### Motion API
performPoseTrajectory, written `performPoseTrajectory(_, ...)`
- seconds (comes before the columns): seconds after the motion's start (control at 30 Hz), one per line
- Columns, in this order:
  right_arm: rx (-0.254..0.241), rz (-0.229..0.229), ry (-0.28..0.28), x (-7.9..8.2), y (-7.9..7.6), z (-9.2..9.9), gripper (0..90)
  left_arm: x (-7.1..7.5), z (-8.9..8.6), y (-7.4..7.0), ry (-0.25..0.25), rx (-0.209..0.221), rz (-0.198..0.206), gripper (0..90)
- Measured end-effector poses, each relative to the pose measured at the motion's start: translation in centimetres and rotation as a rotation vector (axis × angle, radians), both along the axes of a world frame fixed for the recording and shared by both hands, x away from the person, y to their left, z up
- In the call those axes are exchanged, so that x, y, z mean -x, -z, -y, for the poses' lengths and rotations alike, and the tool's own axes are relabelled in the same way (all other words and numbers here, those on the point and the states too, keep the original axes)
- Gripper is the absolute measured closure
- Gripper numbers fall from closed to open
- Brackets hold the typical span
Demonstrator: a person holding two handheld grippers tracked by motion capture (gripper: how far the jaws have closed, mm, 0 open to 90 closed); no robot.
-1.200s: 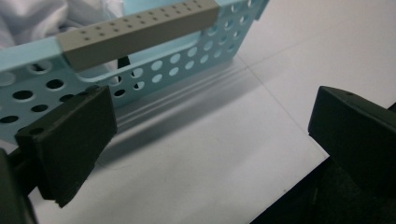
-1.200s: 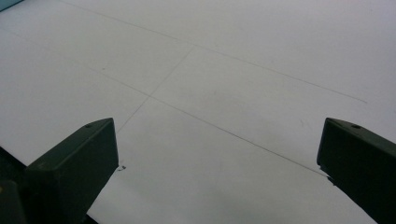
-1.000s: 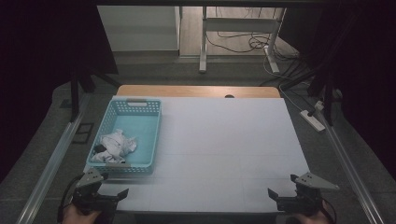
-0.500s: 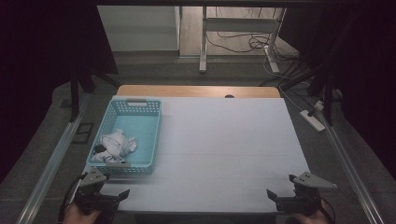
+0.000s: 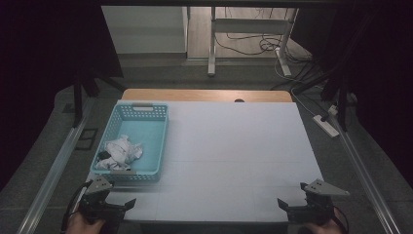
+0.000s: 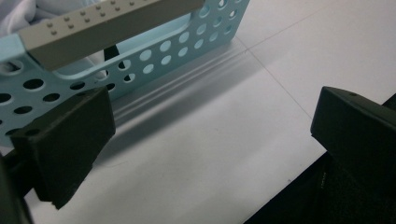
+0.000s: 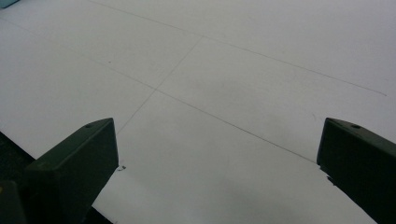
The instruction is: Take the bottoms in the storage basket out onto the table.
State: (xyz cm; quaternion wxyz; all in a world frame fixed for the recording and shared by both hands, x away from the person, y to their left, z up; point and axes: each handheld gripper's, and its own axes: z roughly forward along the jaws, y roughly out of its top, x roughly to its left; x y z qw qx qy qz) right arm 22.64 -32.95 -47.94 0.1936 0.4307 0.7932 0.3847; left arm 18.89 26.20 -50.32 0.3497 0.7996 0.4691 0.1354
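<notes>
Fingers of the left gripper (image 6: 205, 140) and the right gripper (image 7: 217, 172) are spread wide, holding nothing, at the table's (image 5: 234, 161) near corners. The blue basket (image 5: 146, 146), far of the left gripper, holds crumpled white cloth (image 5: 119, 152).

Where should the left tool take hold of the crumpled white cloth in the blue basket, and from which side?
Probably from above: the basket walls enclose the cloth, so a side approach is blocked. Grip a raised fold atop the heap; the left tool, jaws open, sits nearest.
</notes>
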Motion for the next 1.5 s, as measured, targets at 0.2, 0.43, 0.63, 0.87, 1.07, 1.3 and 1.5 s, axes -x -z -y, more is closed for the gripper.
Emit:
performPoseTrajectory(0.2,0.005,-0.001,-0.005,0.0,0.0,-0.1,0.0,0.1,0.3,-0.3,0.016,0.001,0.012,0.0)
performPoseTrajectory(0.43,0.009,-0.003,-0.007,0.0,0.0,-0.1,0.0,0.1,0.5,-0.7,0.033,-0.002,0.019,0.0)
performPoseTrajectory(0.63,0.014,-0.004,-0.008,0.0,0.0,-0.2,0.0,0.3,0.2,-1.4,0.033,-0.003,0.048,0.0)
performPoseTrajectory(0.87,0.021,-0.007,-0.011,0.0,0.1,-0.3,0.0,0.1,-0.1,-1.9,0.044,0.007,0.056,0.0)
performPoseTrajectory(1.07,0.020,-0.009,-0.012,-0.1,0.1,-0.3,0.0,-0.1,-0.3,-2.4,0.057,0.031,0.047,0.0)
performPoseTrajectory(1.3,0.023,-0.010,-0.011,-0.1,0.1,-0.3,0.0,-0.5,-0.7,-2.8,0.071,0.037,0.064,0.0)
performPoseTrajectory(1.5,0.022,-0.013,-0.012,-0.1,0.1,-0.3,0.0,-0.9,-0.9,-3.0,0.060,0.042,0.067,0.0)
